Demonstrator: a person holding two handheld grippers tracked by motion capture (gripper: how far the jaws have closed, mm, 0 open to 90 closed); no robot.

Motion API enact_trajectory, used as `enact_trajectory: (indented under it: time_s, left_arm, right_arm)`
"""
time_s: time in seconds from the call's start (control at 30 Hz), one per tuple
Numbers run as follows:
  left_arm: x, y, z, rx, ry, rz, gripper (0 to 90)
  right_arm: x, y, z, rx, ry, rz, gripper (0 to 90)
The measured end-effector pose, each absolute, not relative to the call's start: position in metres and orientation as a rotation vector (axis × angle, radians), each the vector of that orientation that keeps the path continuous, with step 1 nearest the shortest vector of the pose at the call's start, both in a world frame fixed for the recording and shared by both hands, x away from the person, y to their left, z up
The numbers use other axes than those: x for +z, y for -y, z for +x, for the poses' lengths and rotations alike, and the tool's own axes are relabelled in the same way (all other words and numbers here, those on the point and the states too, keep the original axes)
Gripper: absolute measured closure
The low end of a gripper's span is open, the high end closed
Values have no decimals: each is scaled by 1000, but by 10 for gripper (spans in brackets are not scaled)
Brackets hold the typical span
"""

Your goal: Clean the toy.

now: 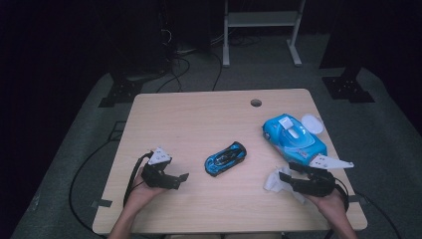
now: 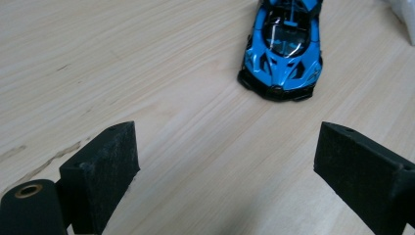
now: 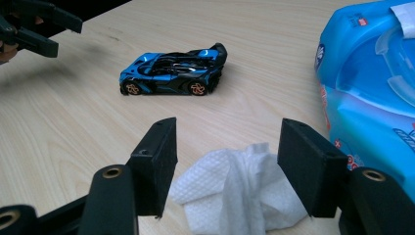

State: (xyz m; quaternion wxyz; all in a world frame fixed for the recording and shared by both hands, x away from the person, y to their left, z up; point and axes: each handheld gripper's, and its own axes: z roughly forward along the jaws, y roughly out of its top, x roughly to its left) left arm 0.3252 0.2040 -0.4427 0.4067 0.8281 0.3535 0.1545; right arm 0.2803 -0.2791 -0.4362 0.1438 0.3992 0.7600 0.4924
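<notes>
Wipe [image 3: 240, 191] lies crumpled between the wide-open jaws of the right claw [image 1: 284, 180], not yet gripped, at five o'clock on the counter [image 1: 199, 119], likely for cleaning the blue toy car [image 1: 225, 158] at centre, which the empty, open left claw [image 1: 180, 180] faces from eight o'clock.

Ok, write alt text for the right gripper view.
A crumpled white wipe lies on the wooden table between the right gripper's open black jaws. Beyond sits a blue toy car, side-on; a blue wipes pack is at right.
</notes>
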Motion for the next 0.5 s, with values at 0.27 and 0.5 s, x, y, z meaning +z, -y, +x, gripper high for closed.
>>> enact_trajectory:
  time_s: [0.27, 0.5]
  left_arm:
    - [-448, -216, 323, 409, -924, 2045, 83]
    - [-451, -223, 322, 417, -936, 2032, 82]
  right_arm:
    - [-440, 281, 279, 1418, -2182, 1160, 383]
    - [-448, 282, 282, 1410, -2190, 1177, 376]
